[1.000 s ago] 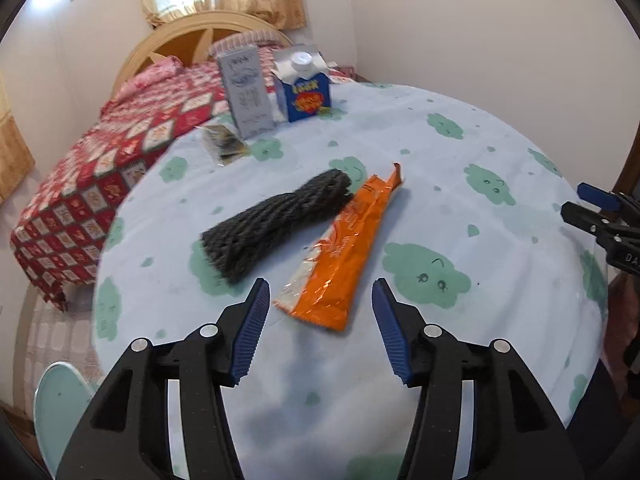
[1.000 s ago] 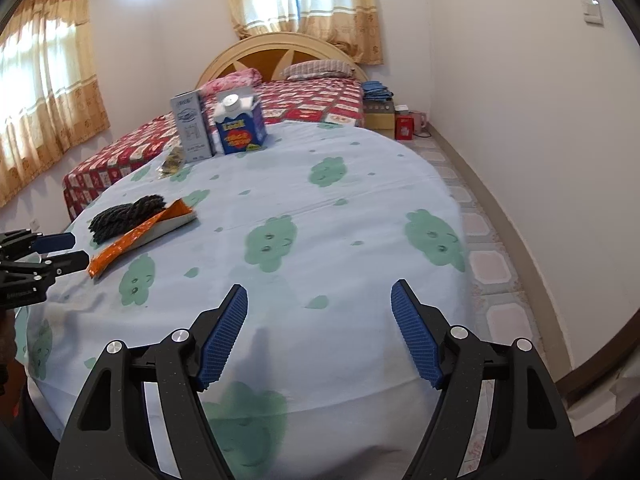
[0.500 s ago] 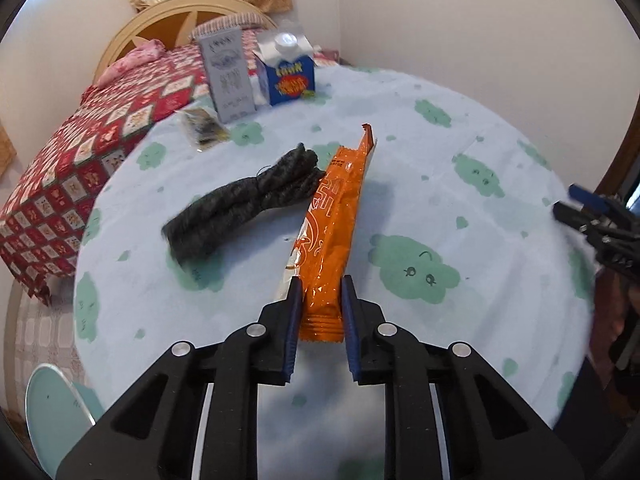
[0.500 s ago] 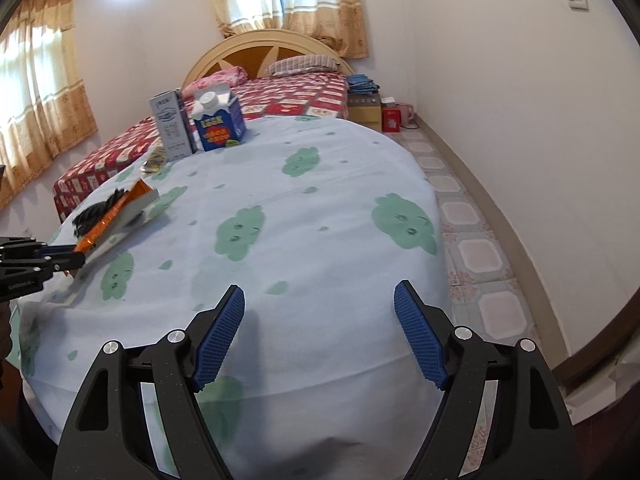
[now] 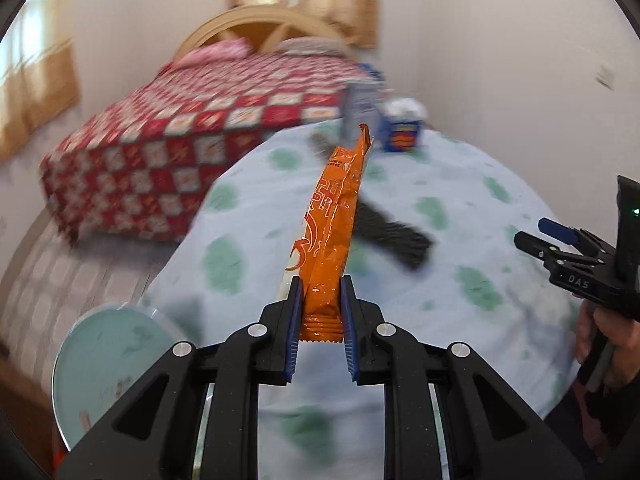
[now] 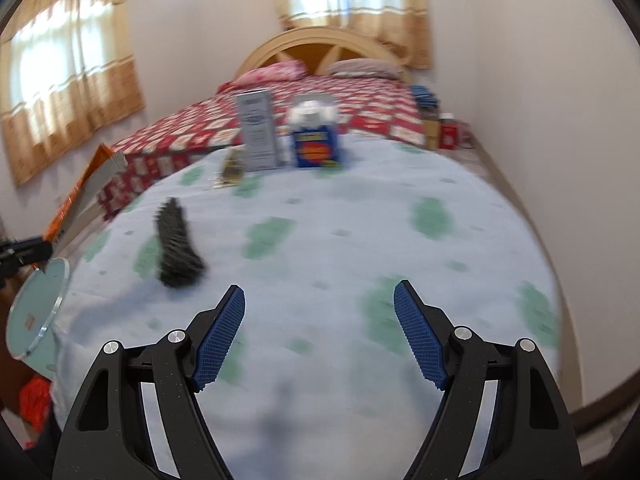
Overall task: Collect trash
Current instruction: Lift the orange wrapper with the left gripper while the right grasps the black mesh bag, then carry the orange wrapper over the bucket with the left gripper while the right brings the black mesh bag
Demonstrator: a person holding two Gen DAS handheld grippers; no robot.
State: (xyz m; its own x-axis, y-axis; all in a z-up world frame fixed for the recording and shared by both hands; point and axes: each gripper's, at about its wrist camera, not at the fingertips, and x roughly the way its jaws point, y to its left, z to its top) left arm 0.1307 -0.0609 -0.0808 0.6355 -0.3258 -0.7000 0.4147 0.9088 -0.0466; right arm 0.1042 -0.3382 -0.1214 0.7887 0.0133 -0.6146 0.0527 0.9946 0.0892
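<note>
table [image 6: 360, 240]: mesh sleeve [image 6: 176, 246] left | carton [image 6: 258, 136] and box [image 6: 316, 138] behind, side by side | bed [image 6: 280, 120] beyond

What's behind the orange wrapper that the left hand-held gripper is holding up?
Behind the orange wrapper lies the black mesh sleeve on the tablecloth, partly covered by it. Farther back stand a grey carton and a blue carton.

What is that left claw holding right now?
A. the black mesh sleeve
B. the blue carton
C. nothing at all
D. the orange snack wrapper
D: the left gripper is clamped on the bottom end of the orange wrapper, which stands up off the table, while the black mesh sleeve and blue carton lie untouched behind it.
</note>
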